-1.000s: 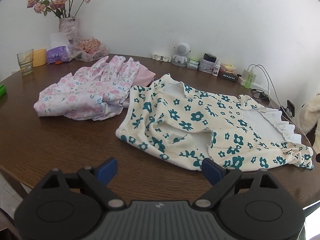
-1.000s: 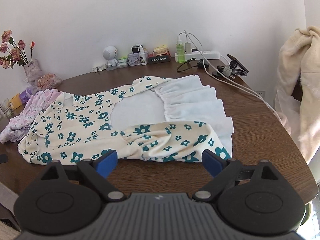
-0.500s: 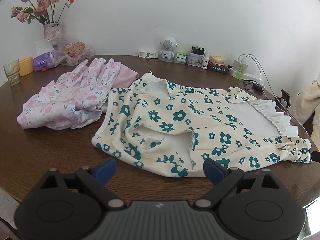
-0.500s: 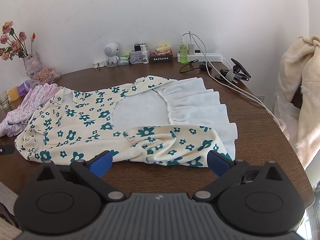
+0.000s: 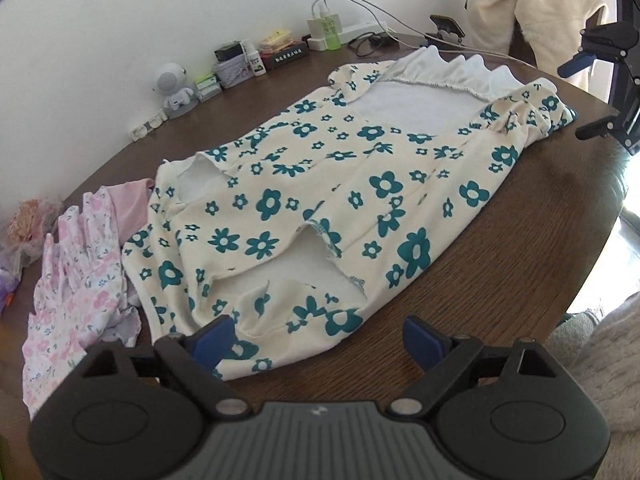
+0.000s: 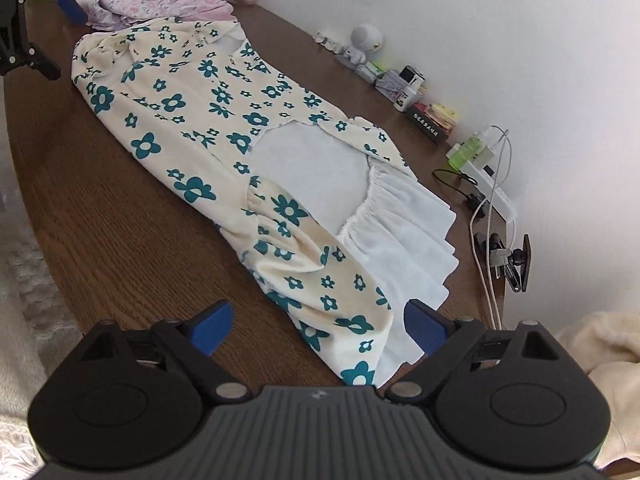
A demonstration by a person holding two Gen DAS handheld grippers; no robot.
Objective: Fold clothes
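A cream dress with teal flowers [image 5: 320, 184] and a white ruffled hem [image 6: 400, 232] lies flat along the brown table [image 5: 500, 248]. My left gripper [image 5: 316, 338] hovers at the dress's collar end, the near cloth edge between its blue fingertips [image 5: 212, 336]; its jaws are closing and the pads do not press the cloth. My right gripper [image 6: 318, 328] stands over the hem end, flowered cloth between its fingertips [image 6: 422, 326], jaws also closing without a grip. Each gripper shows at the edge of the other's view: the right [image 5: 592, 60], the left [image 6: 40, 20].
A crumpled pink floral garment [image 5: 80, 280] lies beside the collar end. Along the wall stand a small white robot figure [image 5: 172, 88], boxes, a green bottle [image 5: 330, 30], a power strip with cables [image 6: 492, 192] and a clip [image 6: 516, 260]. Cream fleece [image 5: 520, 8] hangs past the table.
Both grippers have rolled, so the dress now runs slantwise in each view. Both have come closer over the dress ends, and the blue fingertips stand slightly nearer together.
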